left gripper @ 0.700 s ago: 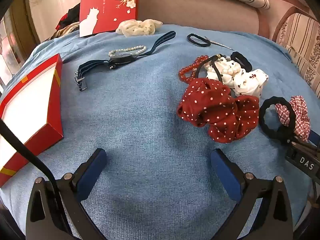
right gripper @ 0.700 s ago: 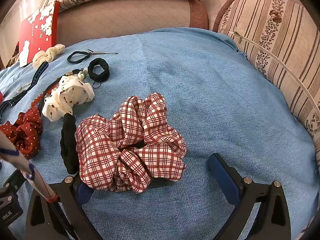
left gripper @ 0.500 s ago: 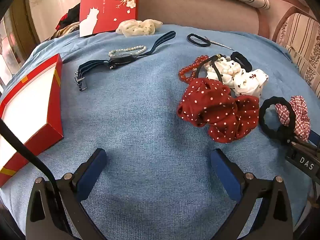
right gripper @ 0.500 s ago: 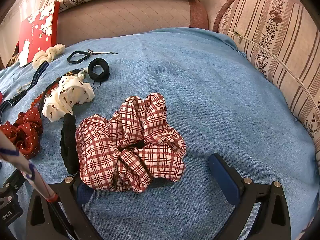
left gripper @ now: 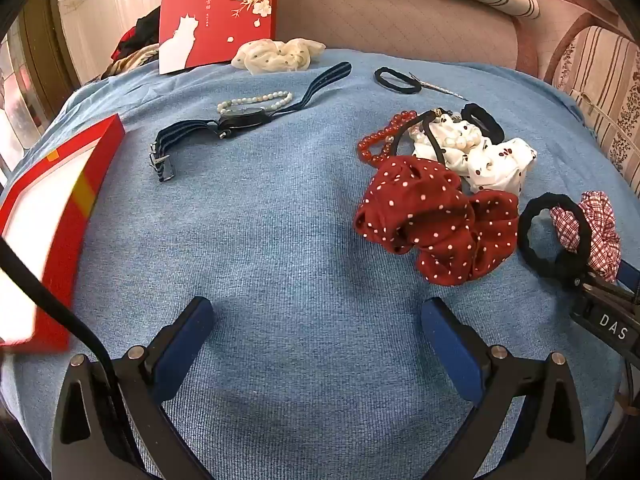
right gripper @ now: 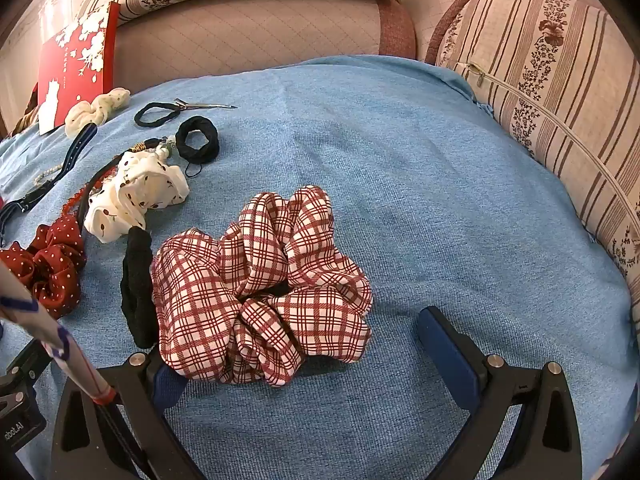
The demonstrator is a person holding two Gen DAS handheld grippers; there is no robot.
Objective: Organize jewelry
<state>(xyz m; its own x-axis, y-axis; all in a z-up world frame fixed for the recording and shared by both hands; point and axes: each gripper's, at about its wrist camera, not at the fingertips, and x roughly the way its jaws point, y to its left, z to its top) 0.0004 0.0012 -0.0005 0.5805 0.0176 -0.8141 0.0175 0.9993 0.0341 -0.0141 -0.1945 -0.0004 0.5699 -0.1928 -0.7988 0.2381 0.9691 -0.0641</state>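
Plaid scrunchie (right gripper: 260, 288) flat on blue cloth (right gripper: 400, 160), btwn fingers (right gripper: 448, 352).

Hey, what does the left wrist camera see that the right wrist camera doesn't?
Only the left wrist view shows the open red box and the watch face. Only the right wrist view shows the striped cushion and the whole plaid scrunchie between the open right tool. Both show the polka-dot scrunchie, white scrunchie and red card.
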